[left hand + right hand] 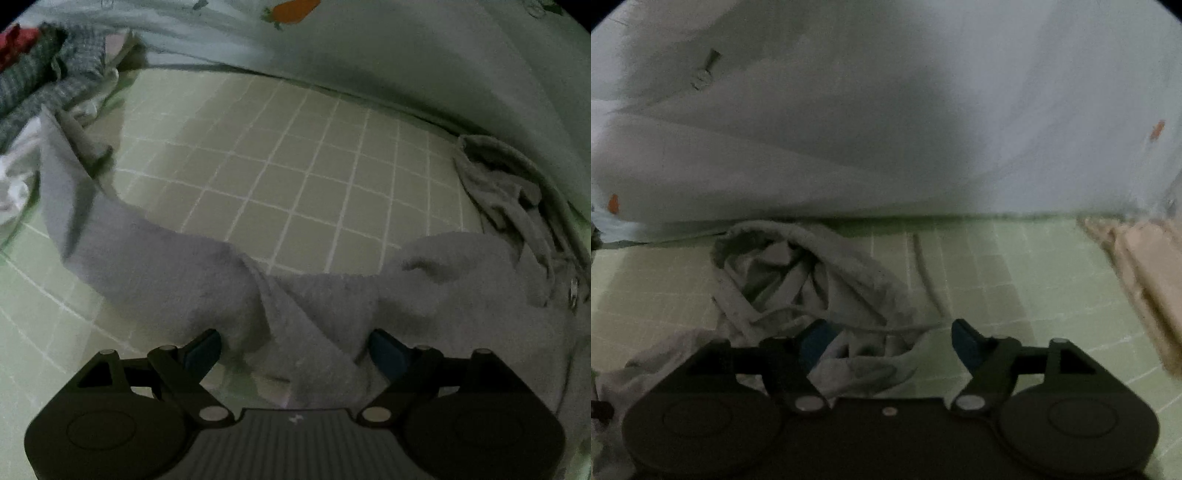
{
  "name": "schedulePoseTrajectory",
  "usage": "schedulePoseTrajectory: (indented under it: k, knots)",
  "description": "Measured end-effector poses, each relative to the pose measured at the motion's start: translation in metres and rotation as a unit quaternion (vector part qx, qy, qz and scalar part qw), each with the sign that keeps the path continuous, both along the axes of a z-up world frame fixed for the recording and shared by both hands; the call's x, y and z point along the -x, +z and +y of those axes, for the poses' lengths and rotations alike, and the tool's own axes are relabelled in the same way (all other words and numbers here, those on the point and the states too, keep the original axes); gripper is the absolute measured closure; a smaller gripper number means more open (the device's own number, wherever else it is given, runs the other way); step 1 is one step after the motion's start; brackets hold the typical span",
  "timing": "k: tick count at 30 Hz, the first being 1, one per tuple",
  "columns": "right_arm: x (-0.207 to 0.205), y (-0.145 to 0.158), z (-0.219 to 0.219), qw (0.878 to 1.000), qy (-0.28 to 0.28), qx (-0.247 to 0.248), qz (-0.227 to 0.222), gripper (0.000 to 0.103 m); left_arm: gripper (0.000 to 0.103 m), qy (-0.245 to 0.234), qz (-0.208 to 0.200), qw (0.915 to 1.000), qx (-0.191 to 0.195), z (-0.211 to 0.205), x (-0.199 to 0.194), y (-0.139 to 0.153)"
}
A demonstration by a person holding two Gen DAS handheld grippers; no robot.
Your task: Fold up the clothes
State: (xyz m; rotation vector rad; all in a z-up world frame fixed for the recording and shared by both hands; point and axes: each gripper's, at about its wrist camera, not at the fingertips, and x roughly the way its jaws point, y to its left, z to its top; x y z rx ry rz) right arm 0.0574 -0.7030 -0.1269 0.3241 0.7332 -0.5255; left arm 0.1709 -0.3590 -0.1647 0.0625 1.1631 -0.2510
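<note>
Lying crumpled on the green checked mat (295, 155): grey garment (184, 280). Left gripper (295, 350) released, straddling its fabric ridge; right gripper (886, 343) released, over its hood end.

clothes pile (44, 74): cut off at left edge | beige item (1148, 280): blurred, unidentifiable | grey garment (332, 295): lower part hidden

Dim light falls on a pale green checked surface (280, 155) bordered by a whitish carrot-printed sheet (424, 48).
</note>
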Motion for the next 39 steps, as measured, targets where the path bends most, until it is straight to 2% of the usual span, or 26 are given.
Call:
schedulePoseTrajectory:
  k: [4, 5, 6, 7, 8, 9, 10, 13, 15, 17, 19, 20, 21, 22, 23, 24, 25, 27, 30, 32, 34, 37, 39]
  knots:
    - [-0.016, -0.024, -0.014, 0.998, -0.024, -0.051, 0.004, 0.024, 0.018, -0.003, -0.014, 0.9998, -0.011, -0.005, -0.004, -0.006]
    - [-0.021, -0.030, -0.018, 0.998, -0.028, -0.059, 0.011, 0.025, 0.028, -0.005, -0.026, 0.9994, -0.022, -0.008, -0.002, -0.007]
    - [-0.027, -0.036, -0.021, 0.997, -0.032, -0.068, 0.017, 0.032, 0.039, -0.009, -0.039, 0.9986, -0.034, -0.010, 0.000, -0.007]
    - [-0.030, -0.041, -0.023, 0.996, -0.030, -0.078, 0.018, 0.061, 0.045, -0.014, -0.055, 0.9973, -0.046, -0.013, 0.002, -0.006]
    - [-0.037, -0.046, -0.026, 0.995, -0.023, -0.091, 0.011, 0.073, 0.058, -0.017, -0.067, 0.9963, -0.051, -0.014, 0.002, -0.006]
    - [-0.042, -0.047, -0.026, 0.996, -0.016, -0.093, 0.001, 0.086, 0.076, -0.019, -0.080, 0.9950, -0.057, -0.016, 0.002, -0.005]
    - [-0.052, -0.045, -0.027, 0.996, 0.001, -0.088, -0.008, 0.092, 0.082, -0.022, -0.092, 0.9934, -0.064, -0.017, 0.002, -0.005]
    - [-0.081, -0.028, -0.025, 0.996, 0.043, -0.060, -0.054, 0.095, 0.086, -0.014, -0.120, 0.9886, -0.090, -0.015, -0.011, -0.004]
    - [-0.098, -0.007, -0.021, 0.991, 0.071, -0.044, -0.105, 0.095, 0.086, 0.016, -0.114, 0.9900, -0.082, -0.004, -0.024, -0.004]
    - [-0.113, 0.007, -0.009, 0.985, 0.104, -0.032, -0.131, 0.095, 0.082, 0.043, -0.102, 0.9919, -0.061, 0.007, -0.034, -0.004]
    - [-0.126, 0.009, 0.007, 0.986, 0.126, -0.009, -0.109, 0.090, 0.078, 0.038, -0.102, 0.9921, -0.062, 0.008, -0.033, -0.001]
    - [-0.130, 0.005, 0.015, 0.987, 0.139, 0.002, -0.086, 0.074, 0.070, 0.034, -0.105, 0.9916, -0.066, 0.007, -0.030, 0.001]
    - [-0.127, 0.002, 0.022, 0.988, 0.137, 0.019, -0.070, 0.051, 0.059, 0.032, -0.109, 0.9908, -0.073, 0.006, -0.026, 0.004]
    - [-0.123, -0.002, 0.029, 0.989, 0.135, 0.035, -0.055, 0.041, 0.051, 0.030, -0.114, 0.9900, -0.077, 0.005, -0.021, 0.007]
    - [-0.112, -0.003, 0.033, 0.989, 0.135, 0.039, -0.052, 0.039, 0.034, 0.028, -0.121, 0.9893, -0.076, 0.006, -0.013, 0.012]
    - [-0.096, -0.001, 0.035, 0.989, 0.131, 0.033, -0.055, 0.030, 0.029, 0.025, -0.128, 0.9890, -0.070, 0.007, -0.006, 0.017]
    - [-0.080, 0.000, 0.038, 0.990, 0.126, 0.028, -0.057, 0.014, 0.029, 0.020, -0.133, 0.9892, -0.058, 0.008, 0.001, 0.023]
    - [-0.035, 0.003, 0.040, 0.993, 0.093, 0.021, -0.065, 0.002, 0.024, 0.005, -0.130, 0.9908, -0.037, 0.010, 0.016, 0.032]
    - [0.034, 0.006, 0.047, 0.997, 0.049, 0.015, -0.057, 0.000, 0.017, -0.020, -0.119, 0.9924, -0.021, 0.008, 0.044, 0.038]
    - [0.079, 0.001, 0.053, 0.999, 0.034, -0.003, -0.035, 0.000, 0.012, -0.050, -0.095, 0.9942, -0.010, 0.002, 0.066, 0.033]
    - [0.121, -0.005, 0.060, 0.999, 0.033, -0.020, -0.013, 0.000, 0.012, -0.077, -0.067, 0.9948, 0.000, -0.005, 0.089, 0.025]
    - [0.174, -0.010, 0.078, 0.999, 0.025, -0.019, 0.012, 0.000, 0.012, -0.092, -0.025, 0.9953, 0.015, -0.015, 0.128, 0.014]
    - [0.205, -0.014, 0.081, 0.999, 0.000, -0.028, 0.020, 0.000, 0.012, -0.102, 0.010, 0.9943, 0.029, -0.021, 0.155, 0.008]
